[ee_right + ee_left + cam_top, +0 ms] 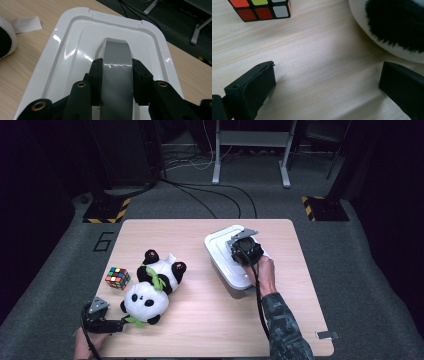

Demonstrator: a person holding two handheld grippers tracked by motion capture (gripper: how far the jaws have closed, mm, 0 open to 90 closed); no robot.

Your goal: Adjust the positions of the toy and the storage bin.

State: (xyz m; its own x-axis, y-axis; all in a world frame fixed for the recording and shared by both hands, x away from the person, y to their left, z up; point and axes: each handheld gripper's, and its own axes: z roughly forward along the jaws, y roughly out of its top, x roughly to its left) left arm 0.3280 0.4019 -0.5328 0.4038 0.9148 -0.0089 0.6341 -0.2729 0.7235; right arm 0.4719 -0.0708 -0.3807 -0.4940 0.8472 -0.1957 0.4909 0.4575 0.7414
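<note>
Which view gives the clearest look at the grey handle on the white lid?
The right gripper view: the grey handle sits close up between the right gripper jaws, which clamp its sides. In the high view the right gripper covers it above the white lid.

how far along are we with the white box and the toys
Early, by the look of it. Done: the right hand-held gripper has shut on the grey handle of the white box's lid. In hand: that grip, with the lid seated on the box. Left: lifting the lid, and probably moving the two pandas and the puzzle cube, which lie on the table. The left hand-held gripper waits open beside the nearer panda.
</note>
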